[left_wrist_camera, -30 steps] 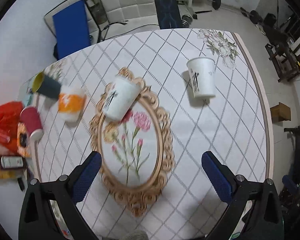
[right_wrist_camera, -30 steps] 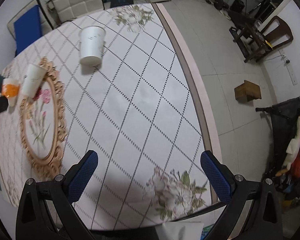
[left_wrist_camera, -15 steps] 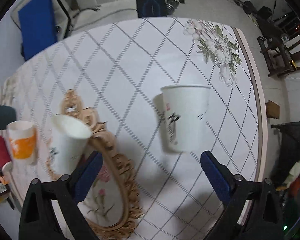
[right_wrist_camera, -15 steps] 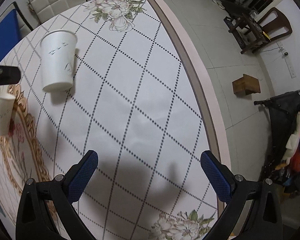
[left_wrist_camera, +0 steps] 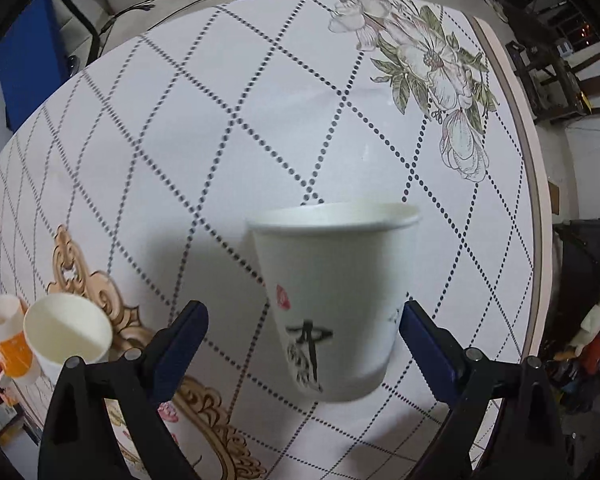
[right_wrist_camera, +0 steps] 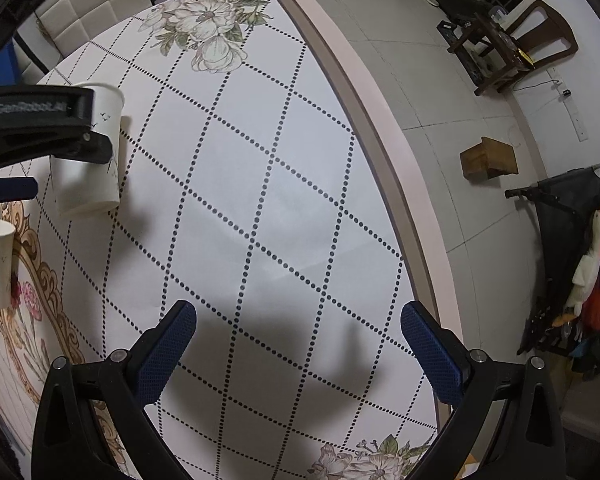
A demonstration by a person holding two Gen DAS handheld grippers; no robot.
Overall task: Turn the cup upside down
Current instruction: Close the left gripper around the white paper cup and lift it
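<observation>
A white paper cup [left_wrist_camera: 332, 300] with black brush lettering stands upright, mouth up, on the table. My left gripper [left_wrist_camera: 304, 340] is open, and the cup's lower half sits between its blue pads; the right pad is close to the cup wall, the left pad is apart from it. In the right wrist view the same cup [right_wrist_camera: 96, 176] shows at the far left, partly hidden by the left gripper's black finger [right_wrist_camera: 40, 128]. My right gripper [right_wrist_camera: 298, 344] is open and empty above bare tablecloth, well to the right of the cup.
A second white cup [left_wrist_camera: 66, 334] stands at the left on a gold-framed floral mat [left_wrist_camera: 204, 412], with an orange-and-white cup [left_wrist_camera: 8, 340] beside it. The table's pink edge [right_wrist_camera: 384, 128] runs along the right. Chairs and gym gear stand beyond.
My left gripper has moved forward and right until the lettered cup sits between its pads. My right gripper has drifted slightly forward, still open.
</observation>
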